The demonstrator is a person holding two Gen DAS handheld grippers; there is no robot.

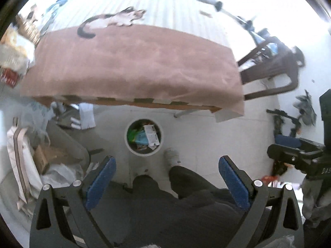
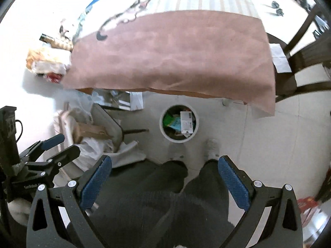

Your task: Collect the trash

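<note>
A round white trash bin (image 1: 128, 144) stands on the floor in front of the table, holding wrappers and paper (image 1: 152, 136). It also shows in the right wrist view (image 2: 163, 132) with a white printed paper (image 2: 186, 122) on top. My left gripper (image 1: 166, 165) is open and empty, held high above the floor, with the bin just beyond its fingertips. My right gripper (image 2: 164, 164) is open and empty at the same height. Each gripper shows at the edge of the other's view.
A table with a brown cloth (image 1: 132, 66) and a cat-print cover (image 1: 111, 19) fills the upper view. A dark wooden chair (image 1: 271, 70) stands right. Bags, a cardboard box (image 1: 44, 157) and clutter lie left. The person's dark-trousered legs (image 1: 186, 186) are below.
</note>
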